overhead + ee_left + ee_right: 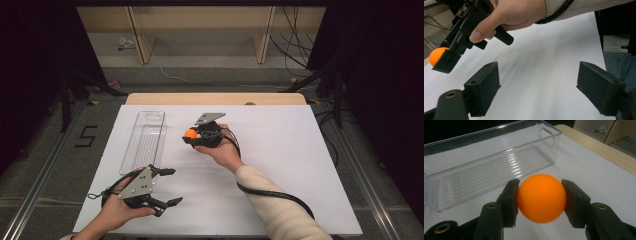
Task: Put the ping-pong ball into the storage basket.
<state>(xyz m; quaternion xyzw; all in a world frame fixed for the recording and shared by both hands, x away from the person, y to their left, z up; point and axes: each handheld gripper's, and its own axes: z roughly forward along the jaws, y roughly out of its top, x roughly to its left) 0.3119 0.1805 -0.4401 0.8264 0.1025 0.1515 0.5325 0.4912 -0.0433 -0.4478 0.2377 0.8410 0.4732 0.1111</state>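
Right gripper view confirms the right gripper clamps the orange ball squarely. Clear bin lies at nine o'clock; carry level, release low. Left gripper idles, jaws wide and empty.

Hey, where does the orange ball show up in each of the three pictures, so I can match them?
High view: the orange ball sits left of centre, in the right claw, just right of the clear tray.
Left gripper view: at the far left edge, behind the right claw's tip.
Right gripper view: centre, low, pinched between both pads.
Shared landmark: the white table top.
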